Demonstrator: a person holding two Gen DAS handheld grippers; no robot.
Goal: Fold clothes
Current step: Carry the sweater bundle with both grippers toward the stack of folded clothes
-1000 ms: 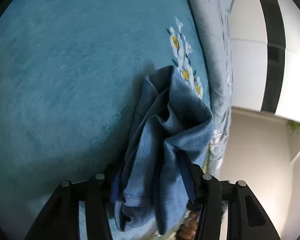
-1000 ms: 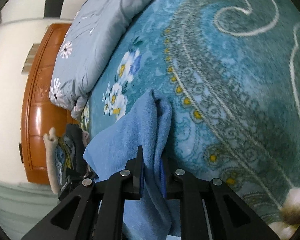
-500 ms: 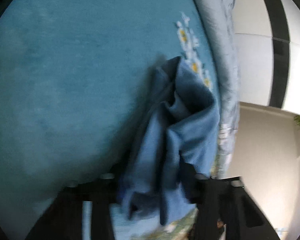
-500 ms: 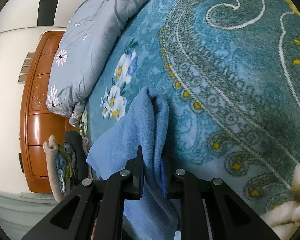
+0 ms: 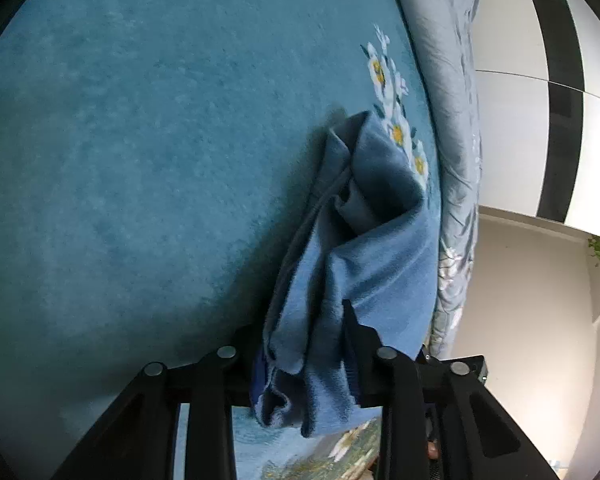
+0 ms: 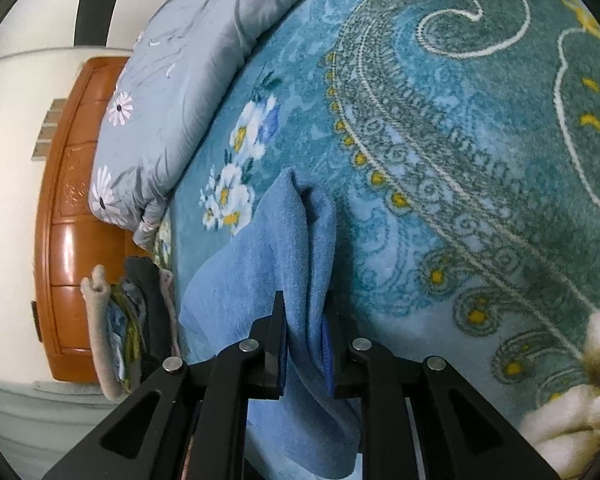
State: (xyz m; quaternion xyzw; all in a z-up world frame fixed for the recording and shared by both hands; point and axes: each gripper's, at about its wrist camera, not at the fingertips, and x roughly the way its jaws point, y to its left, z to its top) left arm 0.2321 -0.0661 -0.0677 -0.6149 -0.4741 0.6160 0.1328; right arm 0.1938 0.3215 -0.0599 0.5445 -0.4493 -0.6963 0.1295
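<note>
Blue cloth point(image 5: 364, 280) bunched within clenched left gripper point(image 5: 304, 360) and right gripper point(image 6: 306, 356), left just tightening.

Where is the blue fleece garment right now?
In both wrist views the blue fleece garment hangs bunched between both grippers over the teal floral blanket, near its white flower print and the grey quilt.
</note>
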